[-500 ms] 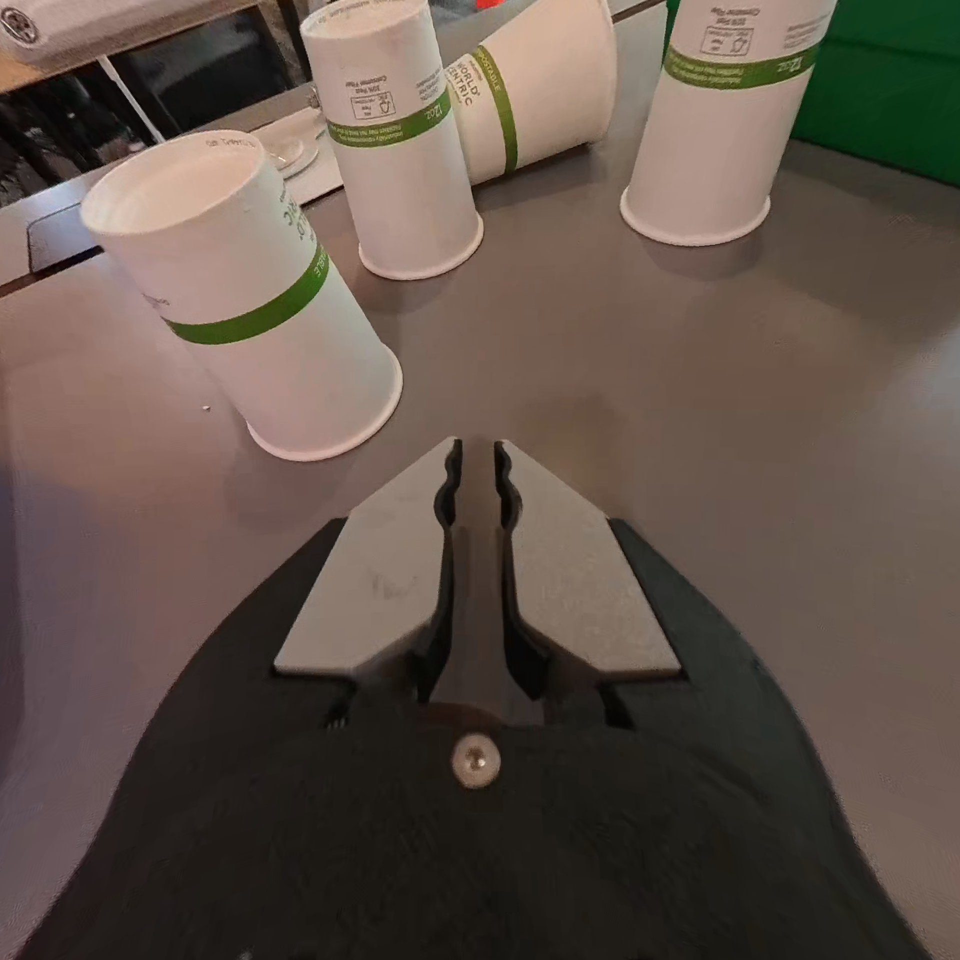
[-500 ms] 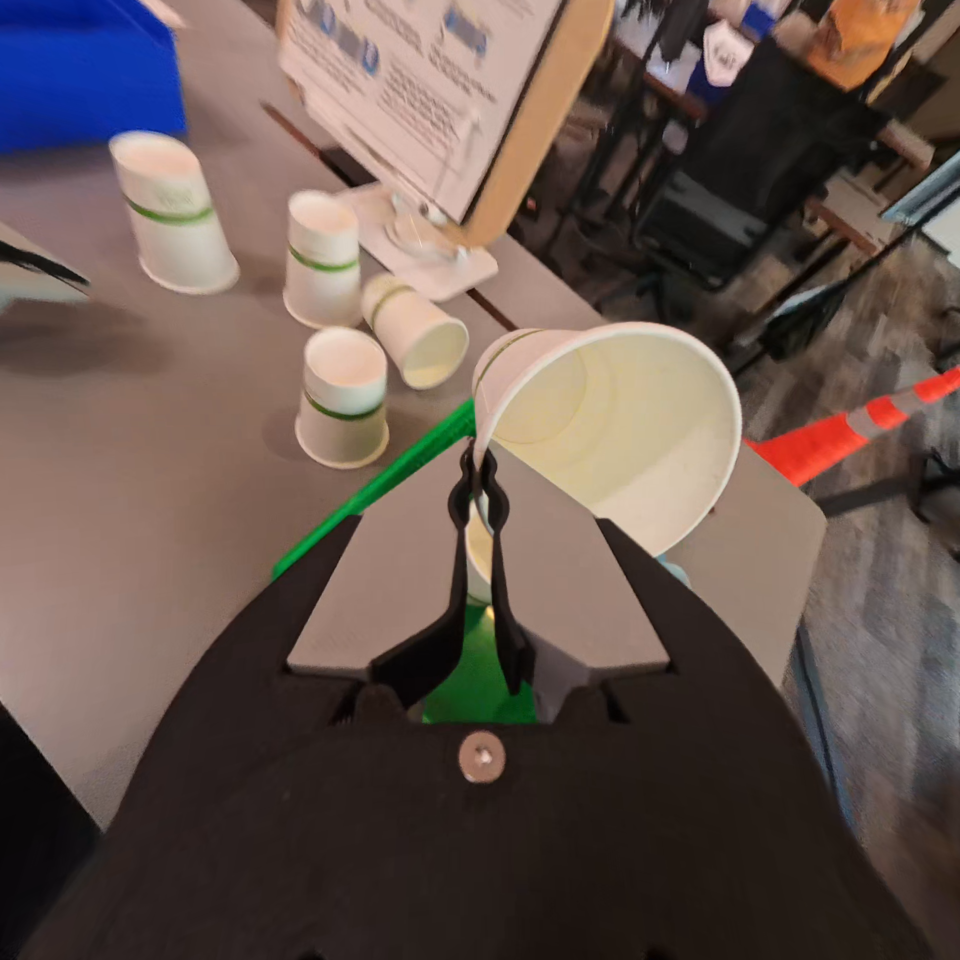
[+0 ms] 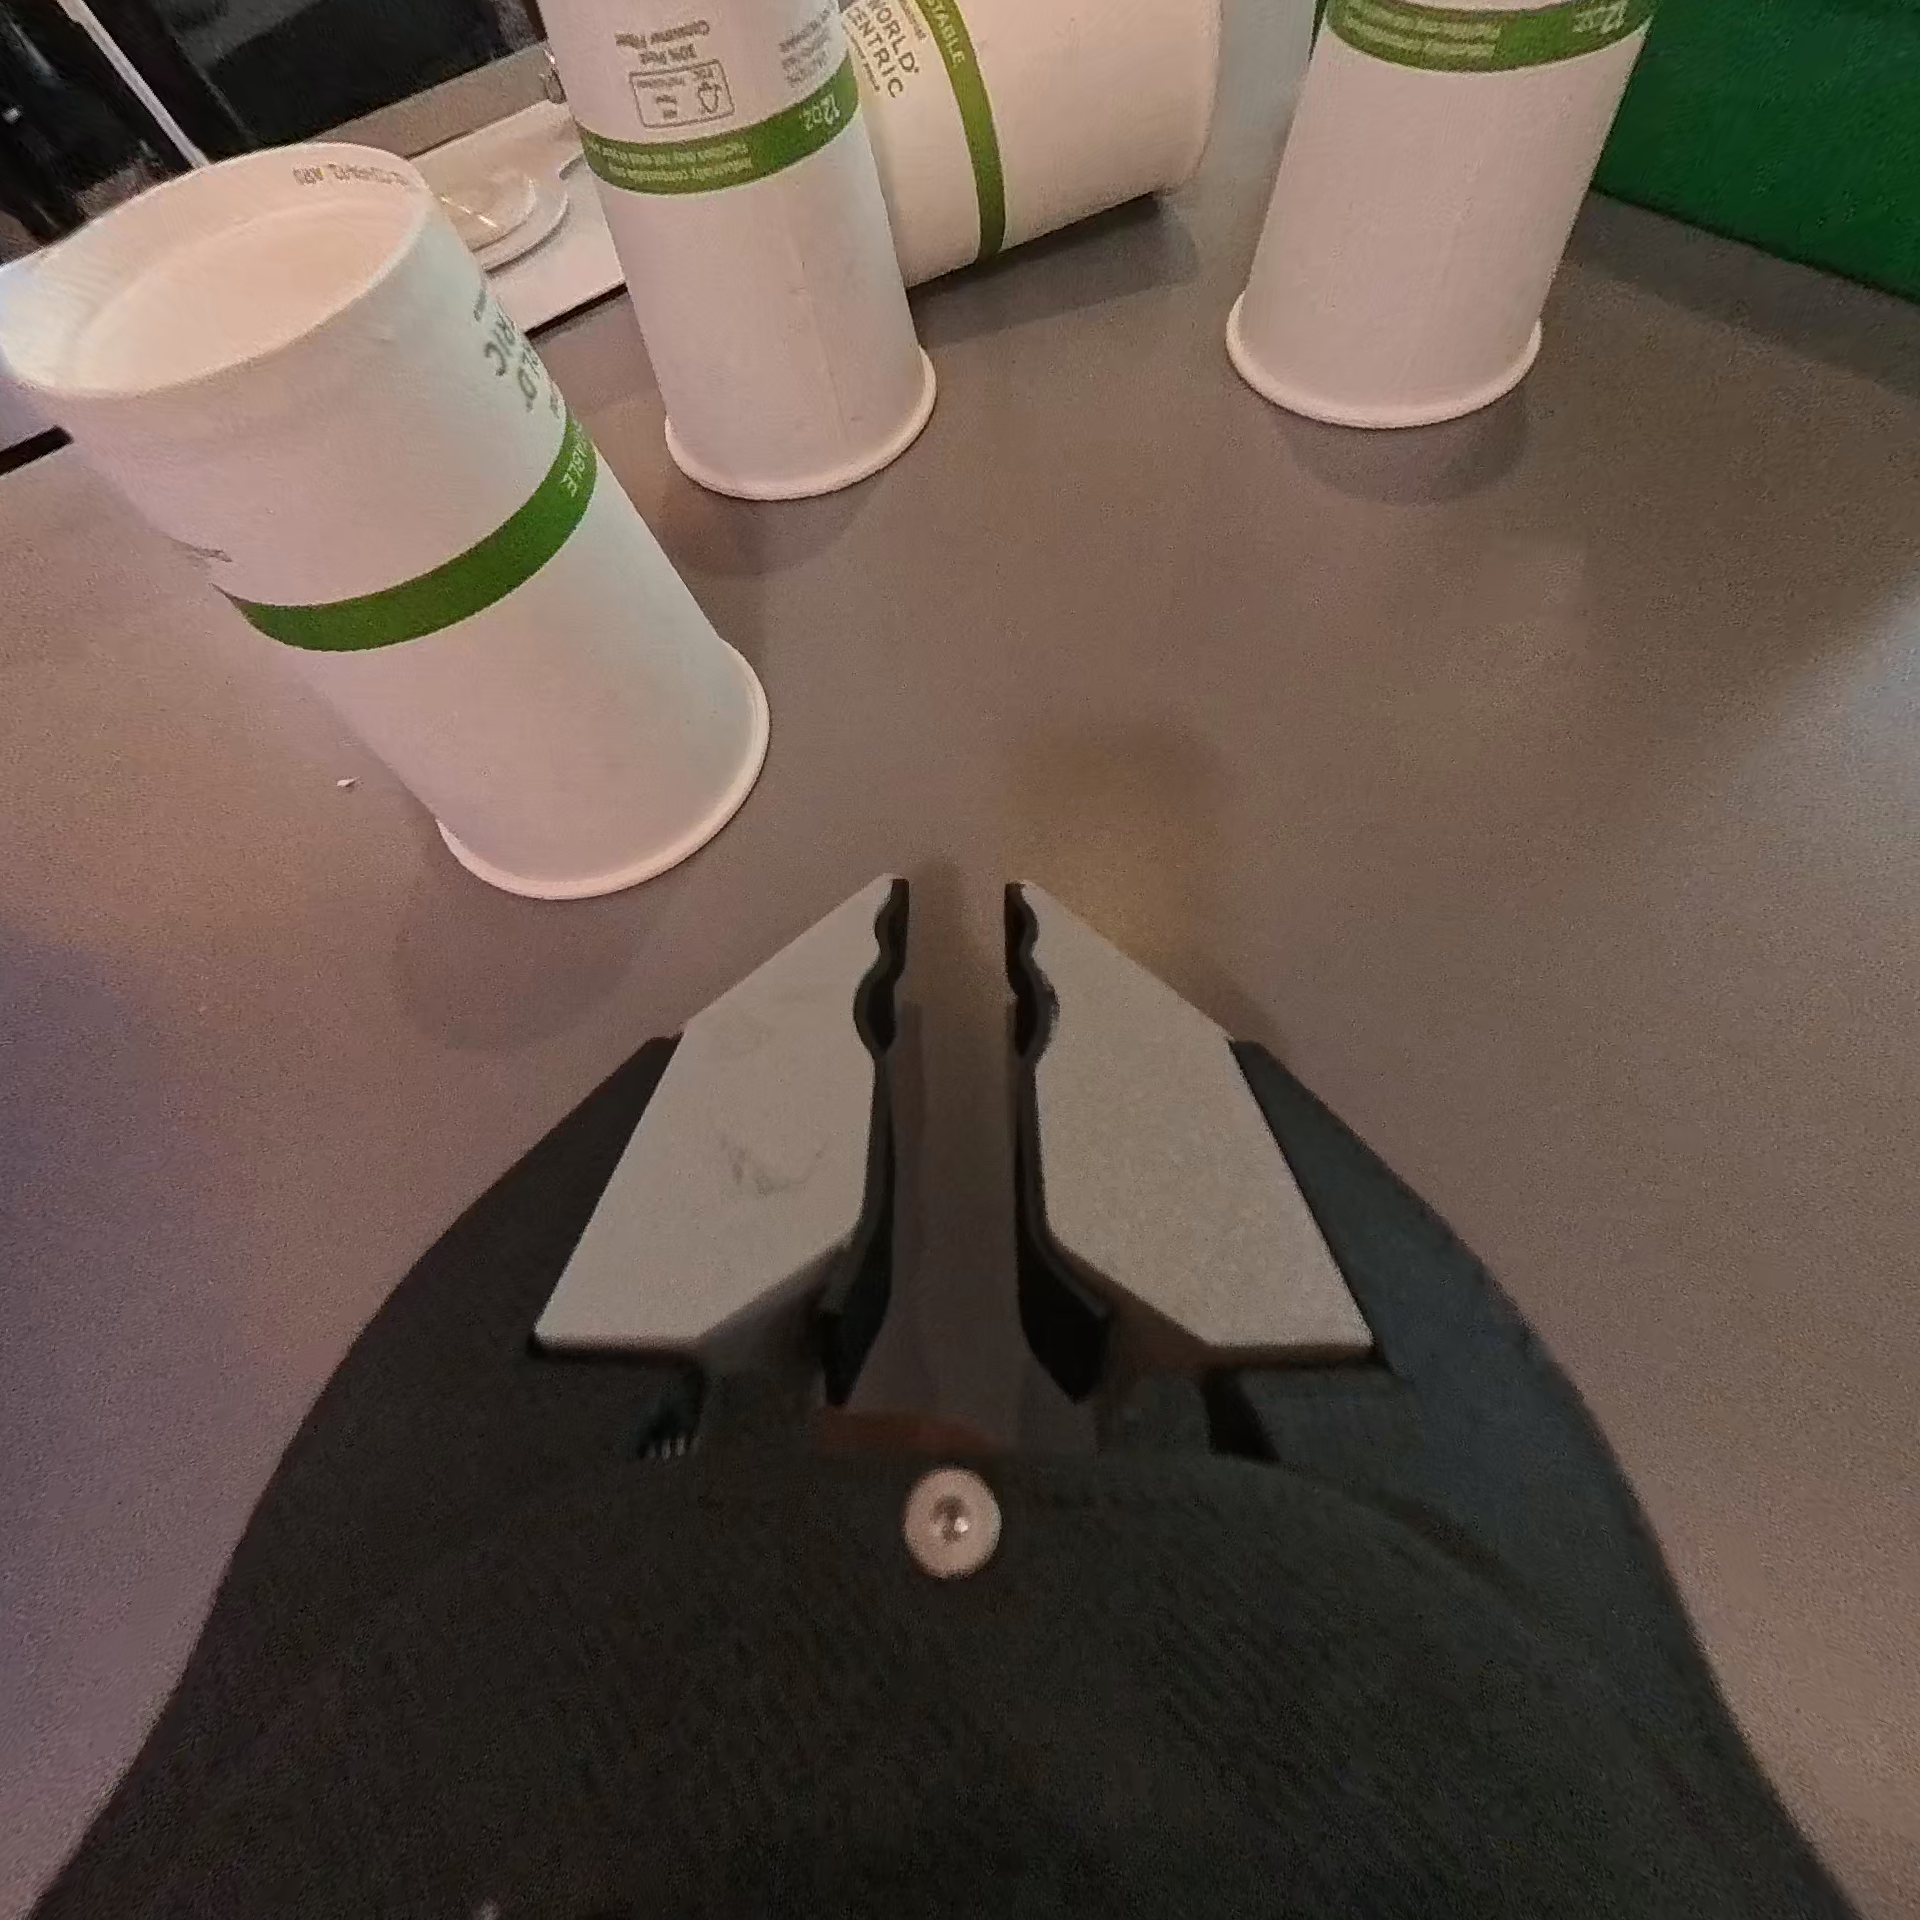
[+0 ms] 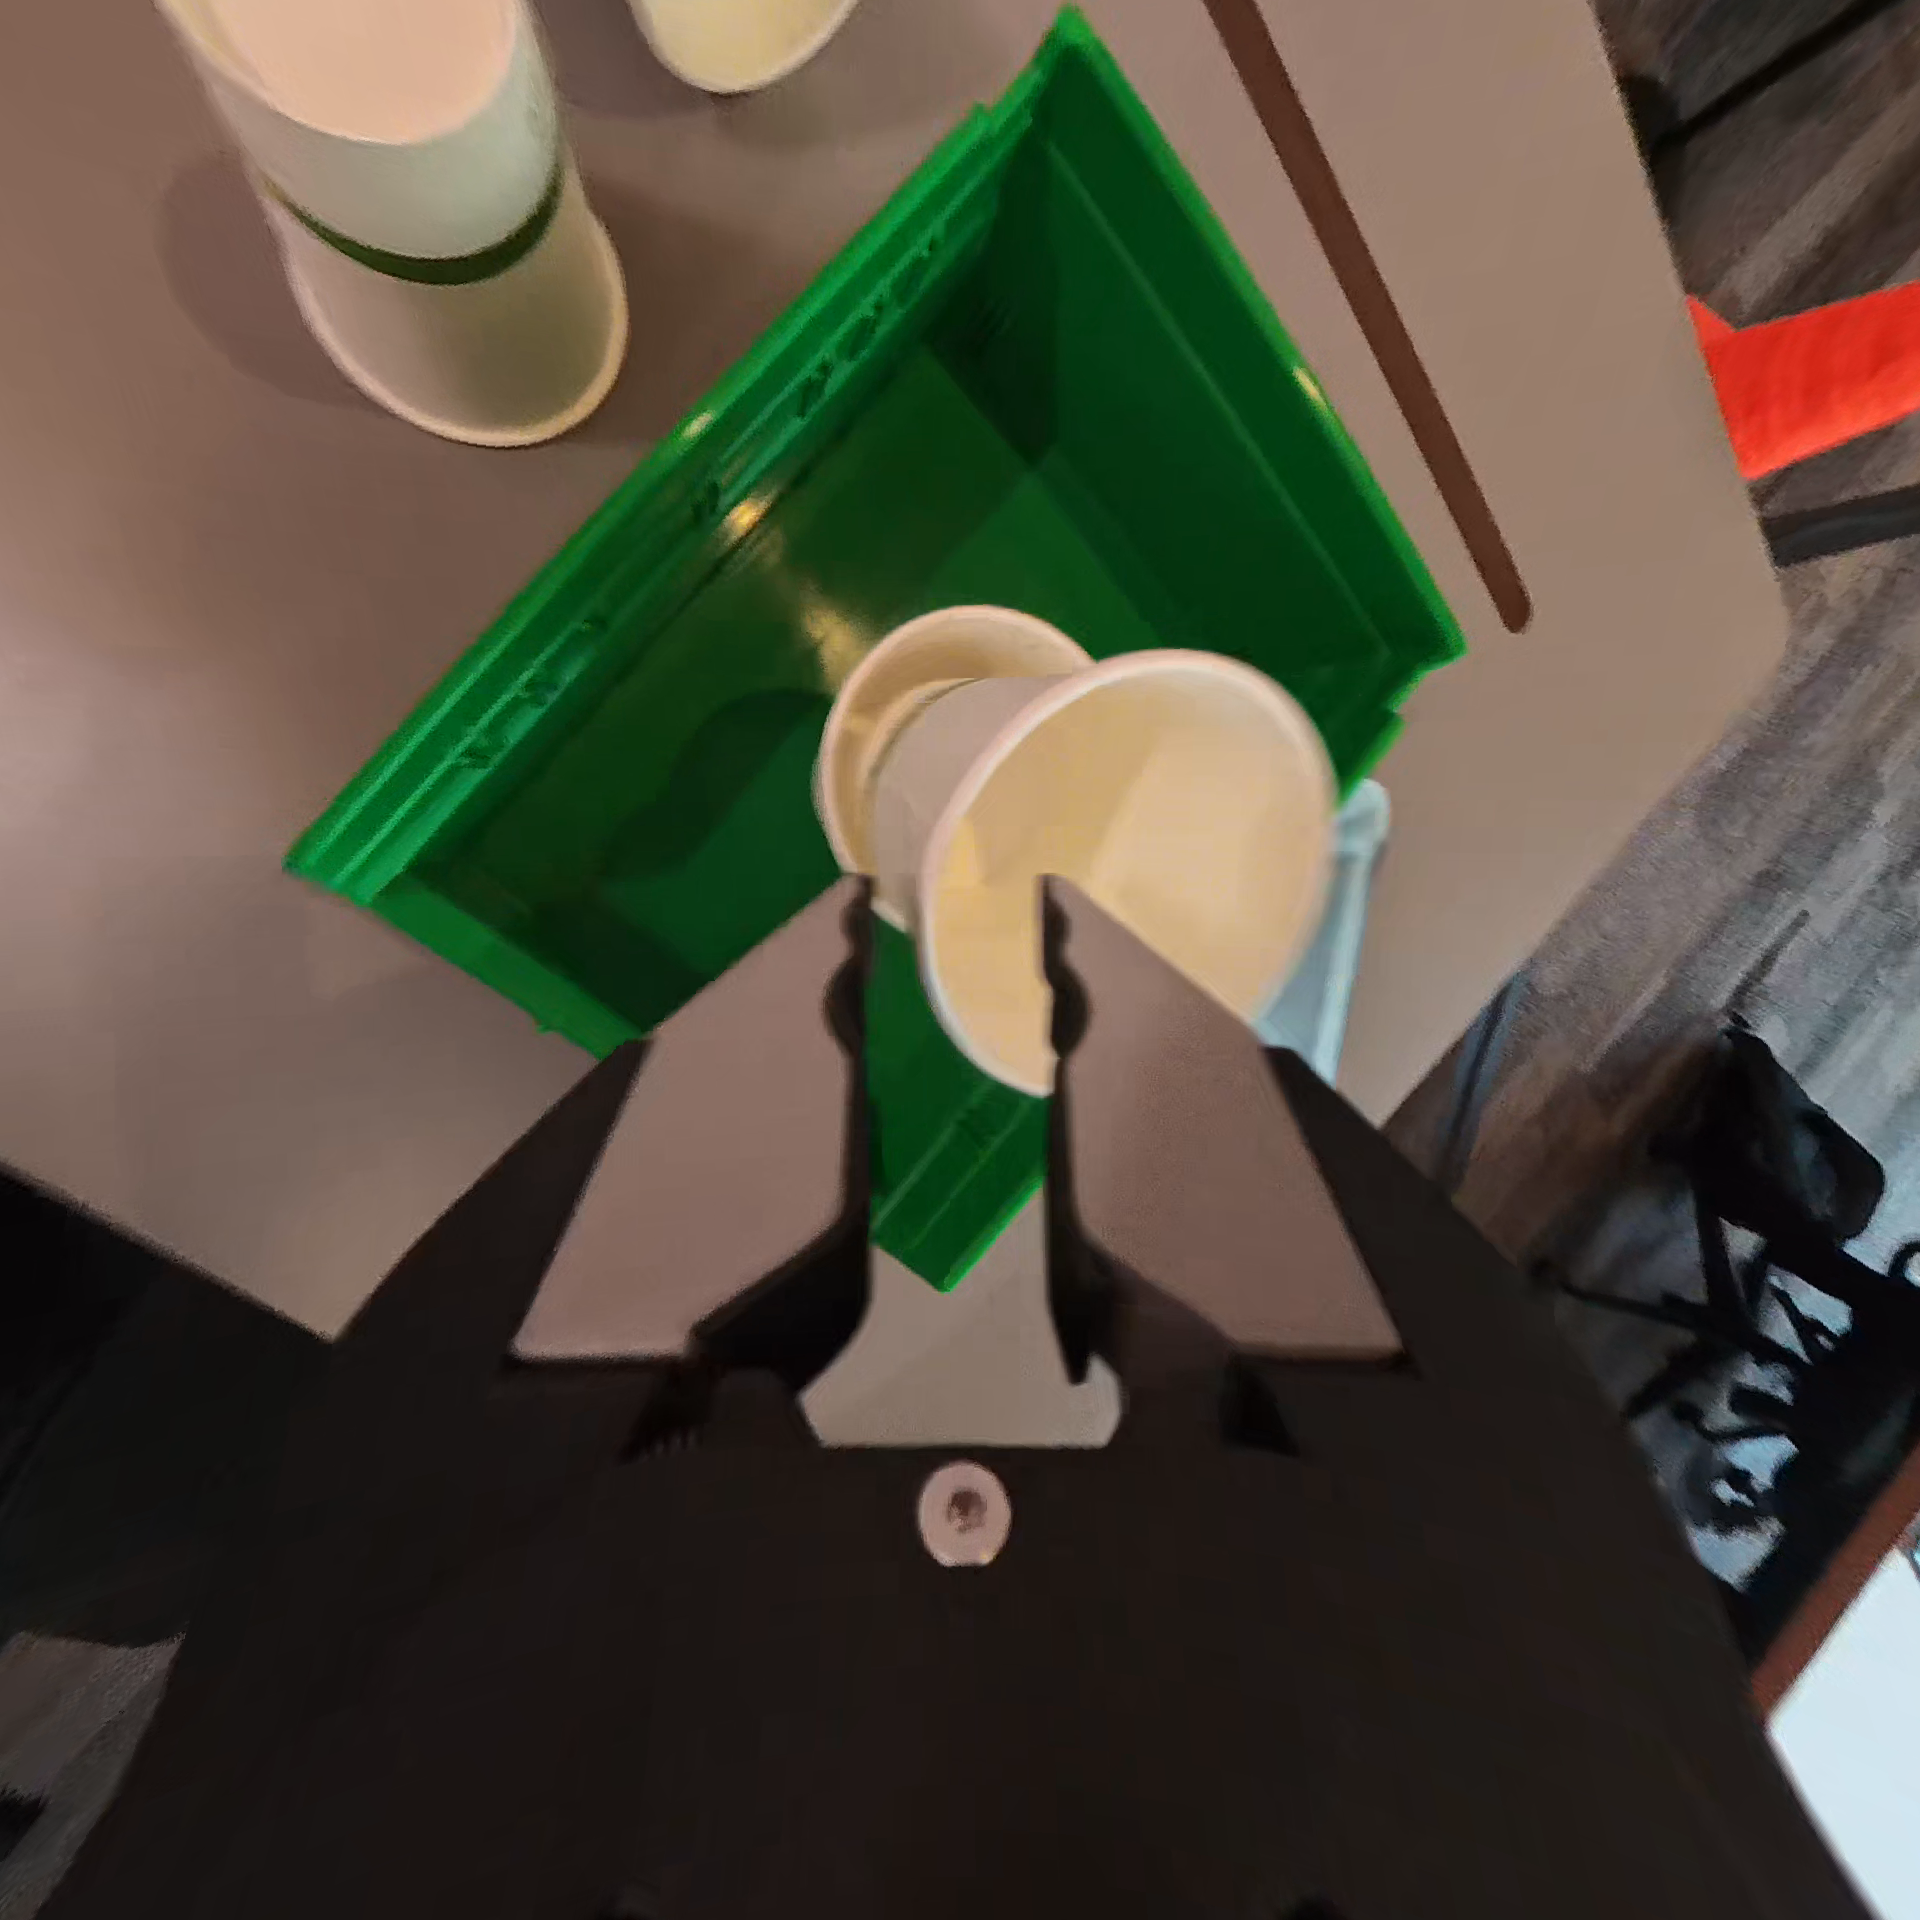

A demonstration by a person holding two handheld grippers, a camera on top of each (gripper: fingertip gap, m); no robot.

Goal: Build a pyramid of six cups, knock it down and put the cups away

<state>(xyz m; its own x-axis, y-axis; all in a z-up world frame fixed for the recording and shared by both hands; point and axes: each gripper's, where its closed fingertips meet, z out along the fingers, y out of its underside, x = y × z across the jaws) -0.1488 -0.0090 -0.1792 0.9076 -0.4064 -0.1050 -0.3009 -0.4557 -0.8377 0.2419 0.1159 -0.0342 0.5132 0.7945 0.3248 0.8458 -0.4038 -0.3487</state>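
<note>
My right gripper [image 4: 956,894] is open above the green bin [image 4: 623,675]. A white paper cup [image 4: 1132,831] sits just past its fingertips, mouth towards me, its near rim between the parted fingers. Its base is nested in a second cup [image 4: 935,665] in the bin. My left gripper [image 3: 956,894] is empty, its jaws a narrow gap apart, low over the grey table [image 3: 1351,779]. Ahead of it stand three upside-down cups with green bands: near left [image 3: 436,582], middle [image 3: 769,291] and right [image 3: 1423,208]. Another cup [image 3: 1039,114] lies on its side behind them.
The green bin's wall [image 3: 1766,104] shows at the far right of the left wrist view. An upside-down cup [image 4: 447,229] and part of another cup [image 4: 738,42] stand beside the bin. The table edge and an orange cone [image 4: 1818,384] lie to the right. Spacing between my two grippers at the tips: around 45 cm. The cup [image 3: 1039,114] is closer to my left gripper, around 25 cm from its tips; the right tips are 30 cm off.
My right gripper has tipped down over the bin and opened, letting go of the cup it held by the rim. My left gripper has moved closer to the cups and its jaws parted slightly.
</note>
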